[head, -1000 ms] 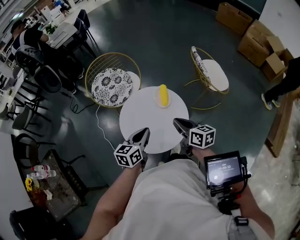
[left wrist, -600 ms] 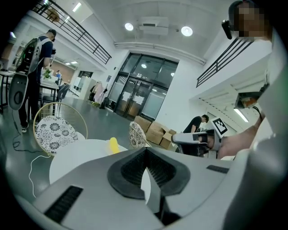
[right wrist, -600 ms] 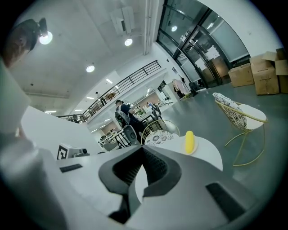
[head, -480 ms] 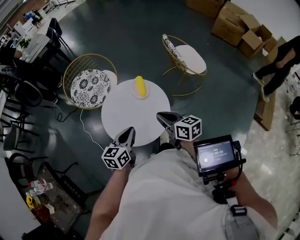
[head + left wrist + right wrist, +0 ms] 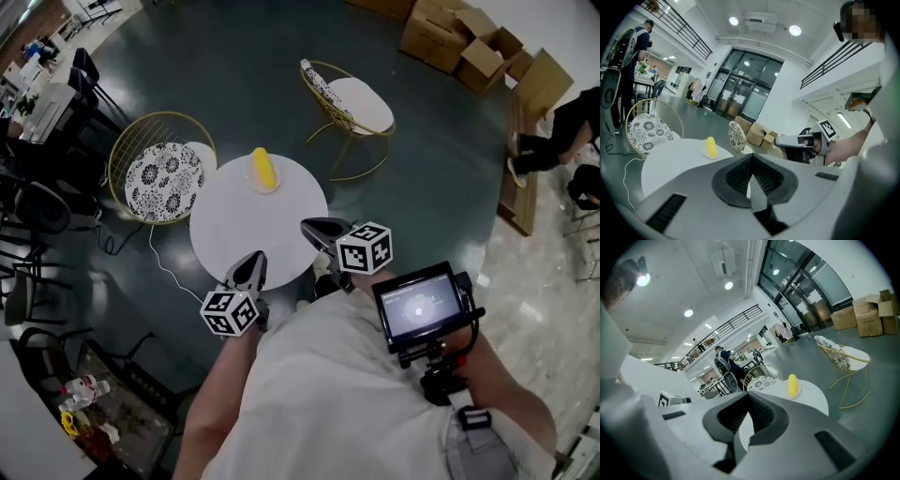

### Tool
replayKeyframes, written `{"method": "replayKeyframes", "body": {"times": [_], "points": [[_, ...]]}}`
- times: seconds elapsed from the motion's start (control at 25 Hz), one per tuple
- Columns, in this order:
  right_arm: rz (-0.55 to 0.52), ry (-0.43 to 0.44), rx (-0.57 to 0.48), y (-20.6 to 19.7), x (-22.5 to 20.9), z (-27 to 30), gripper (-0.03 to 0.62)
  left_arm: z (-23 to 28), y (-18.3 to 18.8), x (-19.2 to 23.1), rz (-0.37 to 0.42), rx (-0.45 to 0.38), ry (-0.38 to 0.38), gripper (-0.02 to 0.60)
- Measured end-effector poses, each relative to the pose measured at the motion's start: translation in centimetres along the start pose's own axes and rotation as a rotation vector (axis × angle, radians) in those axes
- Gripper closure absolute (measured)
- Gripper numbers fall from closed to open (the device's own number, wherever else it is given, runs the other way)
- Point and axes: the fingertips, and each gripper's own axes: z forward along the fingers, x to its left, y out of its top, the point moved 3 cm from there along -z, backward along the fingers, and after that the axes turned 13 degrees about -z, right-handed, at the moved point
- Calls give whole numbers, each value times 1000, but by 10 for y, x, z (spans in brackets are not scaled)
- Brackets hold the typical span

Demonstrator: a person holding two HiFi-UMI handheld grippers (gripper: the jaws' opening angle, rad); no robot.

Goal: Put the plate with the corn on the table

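Left gripper (image 5: 254, 262) and right gripper (image 5: 311, 227) both clenched, empty, at the near edge of the table (image 5: 234, 230). Open tabletop ahead. Plate (image 5: 252, 184) with corn (image 5: 263, 168) at far edge. Patterned chair (image 5: 161, 171) just beyond on the left, second chair (image 5: 354, 96) farther right.

Floor (image 5: 234, 56): dark green, glossy. A pale tiled strip (image 5: 548, 281) runs along its right edge.

Wire chair (image 5: 161, 176): gold frame, black-and-white patterned cushion, upright left of the floor's centre.

Second wire chair (image 5: 349, 101): gold frame, plain white seat, patterned backrest, upright toward the far edge. The two are well apart.

Cardboard boxes (image 5: 464, 42): piled at the floor's far right corner, some flaps open.

White cable (image 5: 161, 265): loose on the floor near the patterned chair.

Dark chairs (image 5: 37, 211): crowded along the left edge.

Bottles (image 5: 80, 386): near left corner, too small for detail.

Person in dark clothes (image 5: 562, 117): right edge, partly out of frame.

Background: glass doors (image 5: 740, 91), round ceiling lights (image 5: 794, 30) lit.
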Motion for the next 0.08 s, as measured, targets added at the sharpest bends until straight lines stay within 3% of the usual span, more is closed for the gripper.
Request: {"method": "replayKeyframes", "body": {"times": [0.08], "points": [[4,0,-1,2,-2,1,588,4,-2,1,-5,10,0,574]]}}
